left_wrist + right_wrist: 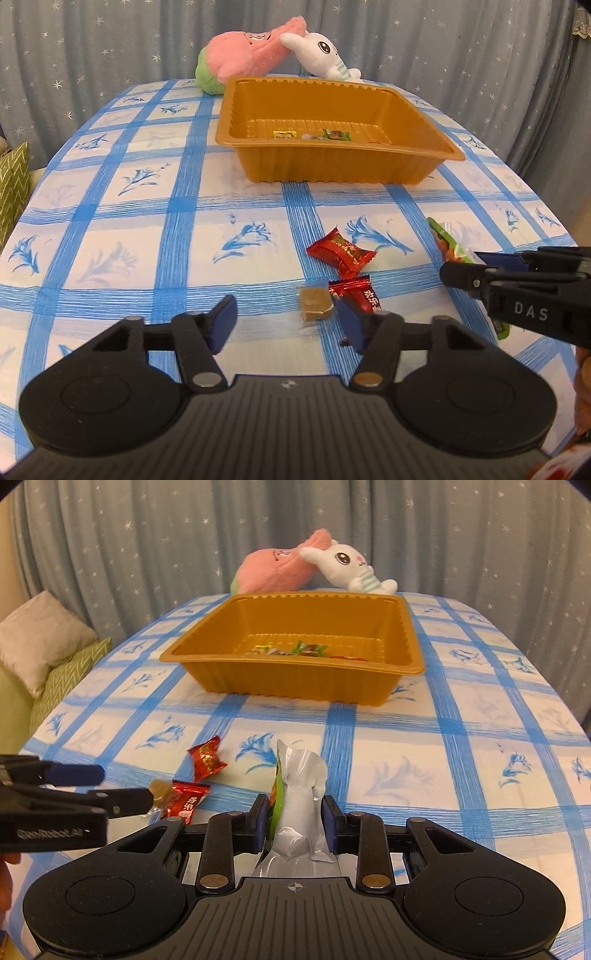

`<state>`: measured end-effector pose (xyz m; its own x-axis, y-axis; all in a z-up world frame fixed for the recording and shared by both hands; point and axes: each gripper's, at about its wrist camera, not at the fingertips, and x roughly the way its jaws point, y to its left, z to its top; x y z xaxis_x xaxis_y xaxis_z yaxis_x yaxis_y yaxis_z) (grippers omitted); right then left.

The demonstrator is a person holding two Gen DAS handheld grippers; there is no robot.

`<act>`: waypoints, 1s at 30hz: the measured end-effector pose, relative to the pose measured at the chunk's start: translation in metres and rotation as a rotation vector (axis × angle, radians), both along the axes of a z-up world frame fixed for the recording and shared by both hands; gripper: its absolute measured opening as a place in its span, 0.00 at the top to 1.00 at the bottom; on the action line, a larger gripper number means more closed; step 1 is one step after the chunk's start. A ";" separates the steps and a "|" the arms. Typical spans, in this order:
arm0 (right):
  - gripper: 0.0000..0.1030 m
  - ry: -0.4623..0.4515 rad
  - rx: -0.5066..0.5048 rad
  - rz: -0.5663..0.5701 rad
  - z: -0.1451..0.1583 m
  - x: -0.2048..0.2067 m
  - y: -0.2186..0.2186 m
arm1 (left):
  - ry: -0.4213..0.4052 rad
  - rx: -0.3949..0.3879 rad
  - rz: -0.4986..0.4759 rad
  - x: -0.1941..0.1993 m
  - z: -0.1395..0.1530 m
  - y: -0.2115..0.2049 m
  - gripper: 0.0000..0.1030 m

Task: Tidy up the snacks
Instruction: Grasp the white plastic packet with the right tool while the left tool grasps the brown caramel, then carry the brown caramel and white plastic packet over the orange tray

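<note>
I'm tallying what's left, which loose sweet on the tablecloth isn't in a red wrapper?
The brown caramel-coloured candy in clear wrap, left of the nearer red foil candy; the other red foil candy lies farther back.

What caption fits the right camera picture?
Right gripper clamps a silver snack packet before the gold tray.
</note>
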<state>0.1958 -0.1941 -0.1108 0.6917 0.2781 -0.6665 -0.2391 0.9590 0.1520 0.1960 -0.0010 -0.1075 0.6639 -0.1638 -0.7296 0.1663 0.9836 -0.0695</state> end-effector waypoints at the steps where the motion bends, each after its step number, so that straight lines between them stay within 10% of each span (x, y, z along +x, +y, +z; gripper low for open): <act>1: 0.70 0.000 0.001 -0.003 0.000 0.000 -0.001 | 0.000 0.001 0.000 0.001 -0.001 -0.001 0.48; 15: 0.70 0.011 0.026 -0.024 0.000 0.005 -0.009 | -0.026 0.054 -0.051 0.009 -0.015 -0.025 0.80; 30: 0.70 -0.001 0.038 -0.019 0.004 0.004 -0.007 | -0.046 0.026 -0.005 0.007 -0.001 -0.018 0.81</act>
